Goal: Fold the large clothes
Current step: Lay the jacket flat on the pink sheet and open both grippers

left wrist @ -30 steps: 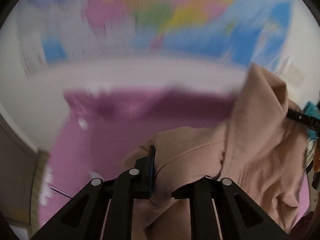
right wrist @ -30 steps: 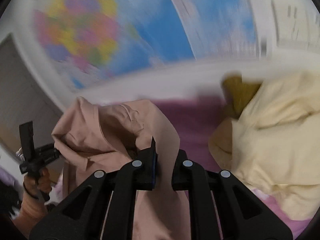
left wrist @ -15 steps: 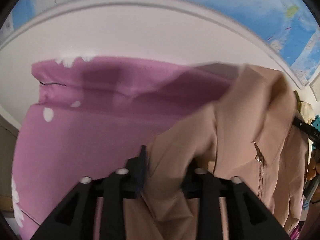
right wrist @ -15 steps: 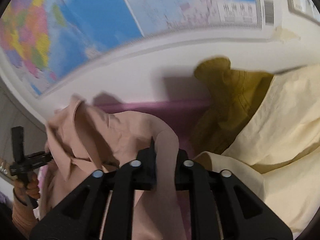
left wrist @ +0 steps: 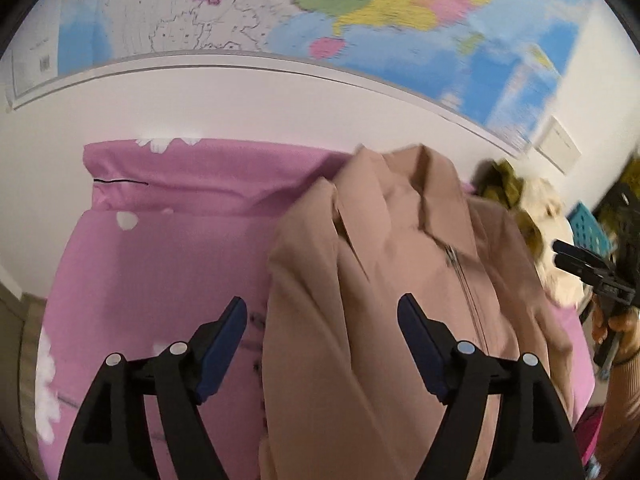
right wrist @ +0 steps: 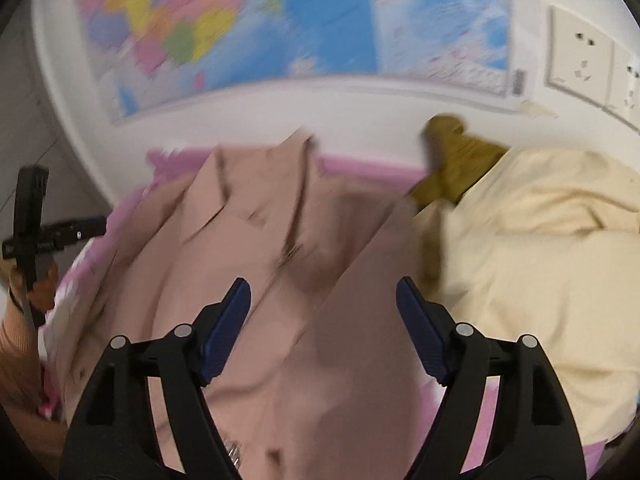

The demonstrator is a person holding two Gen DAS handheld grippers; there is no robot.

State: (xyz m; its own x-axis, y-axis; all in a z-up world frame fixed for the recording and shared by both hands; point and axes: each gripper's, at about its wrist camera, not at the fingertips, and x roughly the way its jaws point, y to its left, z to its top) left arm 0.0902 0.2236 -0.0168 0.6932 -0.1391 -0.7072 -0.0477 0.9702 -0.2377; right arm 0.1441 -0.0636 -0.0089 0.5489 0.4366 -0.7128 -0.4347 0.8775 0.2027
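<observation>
No writing can be read: the print on the wall map (left wrist: 360, 20) is too blurred and too small. The tan zip jacket (left wrist: 400, 300) is spread on the pink bedcover (left wrist: 160, 260) of a bed, its collar laid toward the white wall and its zipper run lengthwise back toward the cameras, so the long axis is set from wall to near edge. The left hand-held gripper (left wrist: 322, 344) is seen with jaws spreading, the jacket's edge lying loose between them, unpinched. The right hand-held gripper (right wrist: 323, 328) is likewise opening, tan cloth beneath it and ungripped. A cream garment (right wrist: 540, 260) and an olive one (right wrist: 452, 160) are heaped just beside the jacket. A wall socket (right wrist: 580, 56) is mounted beside the map.
</observation>
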